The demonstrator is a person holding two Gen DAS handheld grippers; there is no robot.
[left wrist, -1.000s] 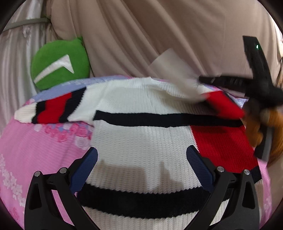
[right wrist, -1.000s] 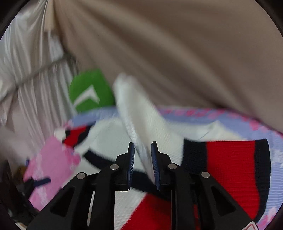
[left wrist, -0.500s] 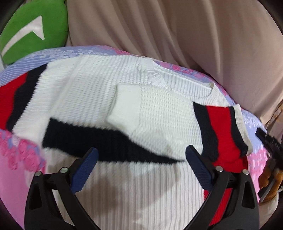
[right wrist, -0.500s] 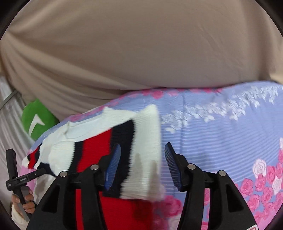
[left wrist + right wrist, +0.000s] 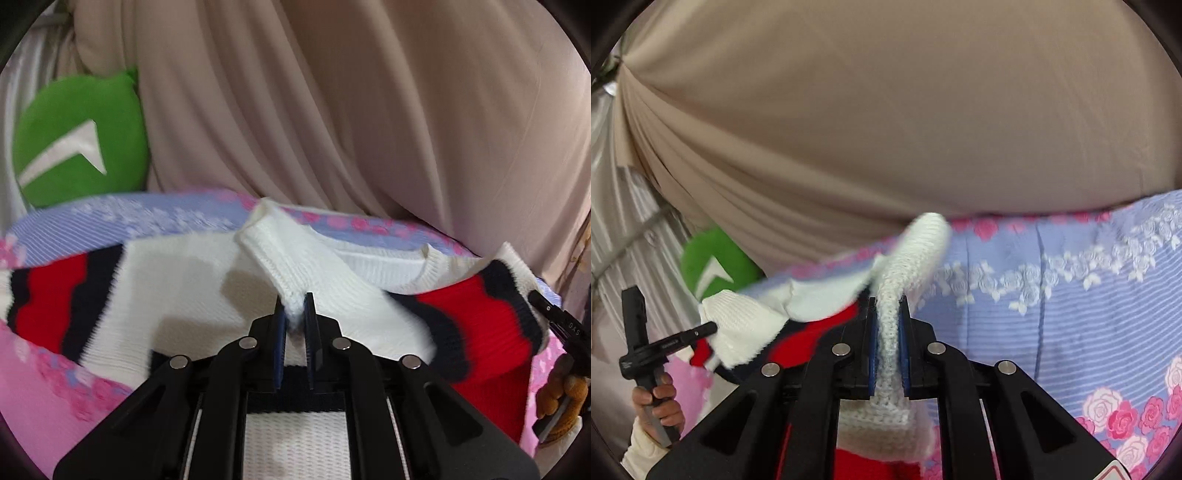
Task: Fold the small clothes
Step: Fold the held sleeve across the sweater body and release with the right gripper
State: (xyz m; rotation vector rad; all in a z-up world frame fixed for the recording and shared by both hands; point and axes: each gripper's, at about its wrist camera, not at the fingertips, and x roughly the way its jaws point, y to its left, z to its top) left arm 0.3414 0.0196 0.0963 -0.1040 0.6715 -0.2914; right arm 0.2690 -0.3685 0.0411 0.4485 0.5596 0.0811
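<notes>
Item: knit sweater, white with red and navy stripes, spread on the floral bedsheet.
Left gripper: jaws just closed, pinching a folded white edge.
Right gripper: jaws just closed, pinching the white cuff.
Risk: thin bites on stretchy knit may slip or lift unevenly, skewing the fold.

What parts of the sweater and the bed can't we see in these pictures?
- Sweater bottom hem: left wrist view, hidden behind the left gripper.
- Right sleeve cuff: right wrist view, squeezed inside the right gripper.
- Floral bedsheet: cut off by the round edges.
- Green cushion: blurry, partly behind the curtain.
</notes>
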